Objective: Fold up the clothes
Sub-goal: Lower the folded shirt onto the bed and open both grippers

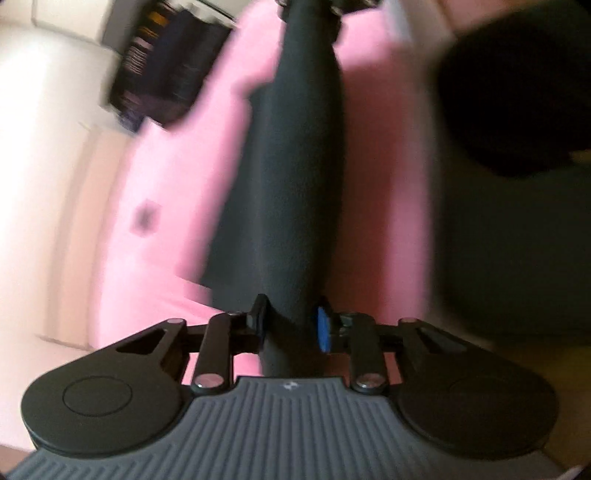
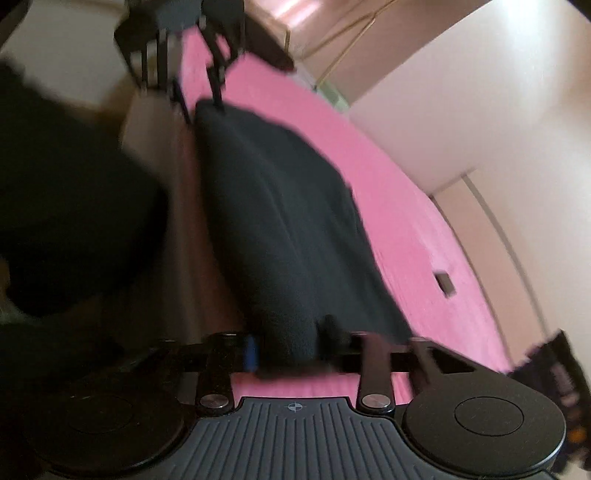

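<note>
A dark garment [image 1: 291, 177] hangs stretched between both grippers above a pink bed sheet [image 1: 173, 192]. My left gripper [image 1: 291, 326] is shut on one end of the garment, the cloth bunched between its fingers. In the right wrist view the same dark garment [image 2: 288, 221] runs from my right gripper [image 2: 290, 349], which is shut on its near end, up to the left gripper [image 2: 201, 92] at the far end. The right gripper [image 1: 308, 9] shows at the top of the left wrist view, holding the far end. Both views are motion-blurred.
The pink sheet [image 2: 388, 206] covers a bed beside pale walls [image 2: 461, 92]. A dark stack of items [image 1: 166, 70] sits at the bed's far corner. A small dark tag [image 2: 445, 282] lies on the sheet. A person's dark clothing [image 2: 62, 206] fills one side.
</note>
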### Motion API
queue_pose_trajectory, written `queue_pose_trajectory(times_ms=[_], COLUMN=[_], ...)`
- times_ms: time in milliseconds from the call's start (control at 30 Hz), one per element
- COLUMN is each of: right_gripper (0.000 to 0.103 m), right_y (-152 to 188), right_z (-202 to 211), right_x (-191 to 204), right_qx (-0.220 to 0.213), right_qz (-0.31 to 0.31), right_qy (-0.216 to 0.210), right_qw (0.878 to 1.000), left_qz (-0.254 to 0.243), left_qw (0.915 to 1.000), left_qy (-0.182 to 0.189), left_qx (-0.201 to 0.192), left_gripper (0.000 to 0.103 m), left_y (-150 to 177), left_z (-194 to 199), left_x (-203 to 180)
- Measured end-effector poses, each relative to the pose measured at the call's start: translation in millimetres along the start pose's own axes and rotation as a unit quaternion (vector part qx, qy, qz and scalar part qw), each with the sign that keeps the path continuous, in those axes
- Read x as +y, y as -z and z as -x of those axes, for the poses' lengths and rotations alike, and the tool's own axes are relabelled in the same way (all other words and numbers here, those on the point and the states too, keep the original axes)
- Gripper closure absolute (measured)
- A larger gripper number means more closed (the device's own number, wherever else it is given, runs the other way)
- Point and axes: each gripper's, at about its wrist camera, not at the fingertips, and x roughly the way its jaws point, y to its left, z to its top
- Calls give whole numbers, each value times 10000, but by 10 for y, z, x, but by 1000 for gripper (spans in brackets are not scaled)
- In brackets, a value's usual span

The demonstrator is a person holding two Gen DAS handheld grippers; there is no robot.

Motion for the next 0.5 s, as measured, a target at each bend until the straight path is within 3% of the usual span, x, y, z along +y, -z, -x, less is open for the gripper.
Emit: queue_pose_trajectory(times_ms=[100,133,233,367,500], right_gripper=[58,58,58,58,58], right_y=[118,161,280,287,225], right_z=[221,295,439,556,431], right_x=[-92,-152,-408,-743,-1231], right_qx=[170,214,241,11,-307], right_qz=[-753,-1078,-2161,-3636,-4710], right_qy=[259,341,565,668,413], right_qw=[9967,9934,9744,9292,8806], left_qz=[461,845,1970,3023,4038], left_qw=[9989,9963,9798,9515,9112], left_qy=[-23,81,329,536,736], left_qx=[110,97,2,-173,-346], left_gripper=[71,71,71,71,63], left_y=[142,191,346,454,562], left_z=[109,172,201,-74,-349], left_x=[-284,-241,71,571,1071])
